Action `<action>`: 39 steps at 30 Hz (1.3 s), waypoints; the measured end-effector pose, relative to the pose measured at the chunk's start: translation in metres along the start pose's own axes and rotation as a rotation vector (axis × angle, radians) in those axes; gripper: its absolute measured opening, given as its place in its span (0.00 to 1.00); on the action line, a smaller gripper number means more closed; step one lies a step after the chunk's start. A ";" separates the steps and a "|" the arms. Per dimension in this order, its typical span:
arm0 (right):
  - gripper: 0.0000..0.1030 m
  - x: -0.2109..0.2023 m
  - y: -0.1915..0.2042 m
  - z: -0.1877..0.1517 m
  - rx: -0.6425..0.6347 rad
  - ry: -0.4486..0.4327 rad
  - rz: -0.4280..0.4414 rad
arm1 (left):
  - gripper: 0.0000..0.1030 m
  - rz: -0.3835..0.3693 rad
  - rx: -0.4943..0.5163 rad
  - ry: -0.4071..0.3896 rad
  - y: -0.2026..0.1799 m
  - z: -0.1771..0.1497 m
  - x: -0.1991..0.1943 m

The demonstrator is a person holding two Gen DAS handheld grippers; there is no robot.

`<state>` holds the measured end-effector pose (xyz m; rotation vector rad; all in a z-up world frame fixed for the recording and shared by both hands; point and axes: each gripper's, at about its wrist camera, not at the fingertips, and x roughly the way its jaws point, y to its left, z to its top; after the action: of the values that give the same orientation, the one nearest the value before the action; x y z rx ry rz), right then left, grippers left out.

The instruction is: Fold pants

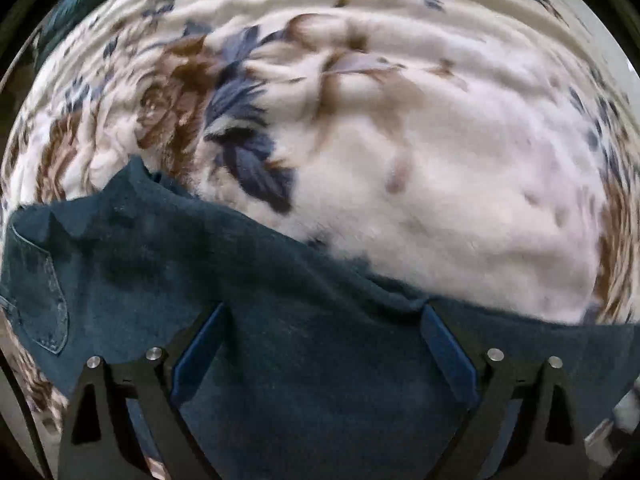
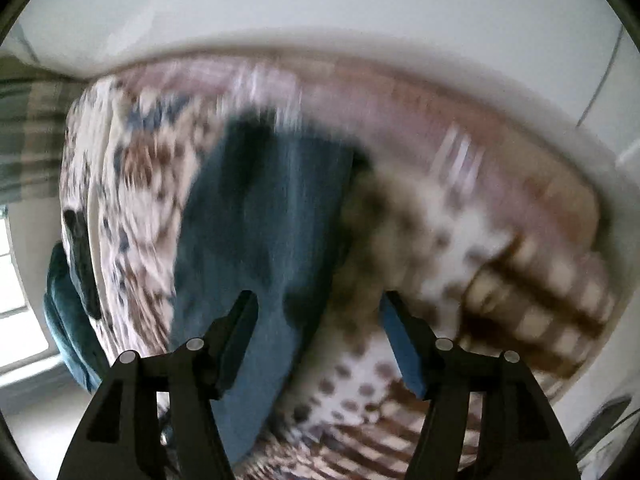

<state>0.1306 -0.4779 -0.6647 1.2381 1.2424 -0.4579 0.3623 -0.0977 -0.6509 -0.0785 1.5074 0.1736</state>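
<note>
Your pants [image 1: 280, 320] lie on the floral blanket [image 1: 440, 180], both grippers spread and holding nothing.
Left wrist: your left gripper [image 1: 324, 312] gapes over denim running left-right, pocket at left. Right wrist: your right gripper [image 2: 320, 300] stands parted; the pants [image 2: 260, 220] stretch away lengthwise, far end blurred.

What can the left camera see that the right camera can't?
Only the left wrist view shows a stitched pocket on the pants and the big brown rose on the blanket. Only the right wrist view shows the white wall, a window and a plaid cloth. Both show dark blue pants on the flowery blanket, between open fingers.
</note>
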 end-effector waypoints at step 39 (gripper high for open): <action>0.08 -0.056 0.247 -0.196 -0.497 -0.428 0.148 | 0.98 -0.146 -0.138 -0.135 0.183 -0.015 -0.086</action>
<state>0.2266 -0.2399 -0.4736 0.7491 0.8226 -0.2631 0.3129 0.0750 -0.5563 -0.2816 1.3487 0.1619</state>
